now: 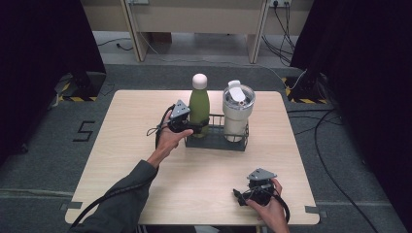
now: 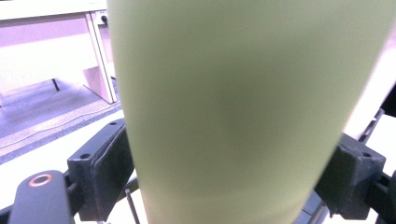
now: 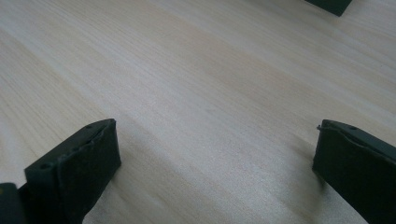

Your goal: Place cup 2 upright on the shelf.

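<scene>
Filling the middle of the high view, a pale rectangular wooden table [image 1: 145, 160] stands on grey carpet, with black curtains at both upper corners and beige desk legs across the top edge. At centre frame, on the far half of the tabletop, sits a dark wire rack [image 1: 214, 141] with two compartments. Its right compartment holds a white insulated tumbler with a clear flip lid [image 1: 237, 110], upright. Its left compartment holds a tall olive-green metal bottle with a white cap [image 1: 199, 104], also upright. The left gripper [image 1: 193, 127] reaches in from centre left, one jaw on each side of the bottle's lower body; in the left gripper view the jaws sit right at the bottle [image 2: 243, 112], and whether the pads press it I cannot tell. At the lower right, the right gripper [image 1: 258, 187] rests near the table's front edge with its jaws spread wide over bare wood [image 3: 201, 84], holding nothing.
</scene>
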Action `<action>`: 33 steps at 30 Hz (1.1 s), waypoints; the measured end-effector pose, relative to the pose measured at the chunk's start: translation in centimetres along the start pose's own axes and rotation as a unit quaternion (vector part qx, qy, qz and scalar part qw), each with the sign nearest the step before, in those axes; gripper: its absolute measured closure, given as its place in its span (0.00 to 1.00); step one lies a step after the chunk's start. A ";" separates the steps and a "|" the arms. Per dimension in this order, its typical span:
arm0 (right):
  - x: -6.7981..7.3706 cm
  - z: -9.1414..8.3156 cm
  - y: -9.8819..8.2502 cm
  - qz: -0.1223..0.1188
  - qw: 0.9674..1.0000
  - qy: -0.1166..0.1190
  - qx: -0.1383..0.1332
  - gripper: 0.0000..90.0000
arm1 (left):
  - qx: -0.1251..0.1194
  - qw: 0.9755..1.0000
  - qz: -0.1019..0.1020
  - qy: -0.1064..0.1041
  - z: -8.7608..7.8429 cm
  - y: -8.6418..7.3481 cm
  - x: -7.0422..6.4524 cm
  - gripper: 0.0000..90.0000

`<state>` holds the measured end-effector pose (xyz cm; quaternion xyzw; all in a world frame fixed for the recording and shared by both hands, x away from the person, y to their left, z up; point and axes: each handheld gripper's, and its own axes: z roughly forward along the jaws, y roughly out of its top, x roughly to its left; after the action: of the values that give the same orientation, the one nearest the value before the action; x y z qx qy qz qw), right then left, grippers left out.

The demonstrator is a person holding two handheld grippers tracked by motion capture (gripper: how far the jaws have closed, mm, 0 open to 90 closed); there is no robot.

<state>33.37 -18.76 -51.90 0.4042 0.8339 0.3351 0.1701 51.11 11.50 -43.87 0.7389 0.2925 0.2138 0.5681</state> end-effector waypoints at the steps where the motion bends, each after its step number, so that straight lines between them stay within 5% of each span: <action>1: 0.0 0.0 0.0 0.000 1.000 0.000 0.000 0.01 | 0.002 1.000 0.002 -0.001 -0.1 0.1 -0.1 0.16; 33: 0.0 0.0 0.0 0.000 1.000 0.000 0.000 0.01 | -0.005 1.000 -0.007 0.012 -3.2 0.6 -0.3 0.16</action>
<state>33.36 -18.76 -51.90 0.4043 0.8340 0.3349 0.1699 48.96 13.51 -42.48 0.7314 0.3037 0.2202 0.5695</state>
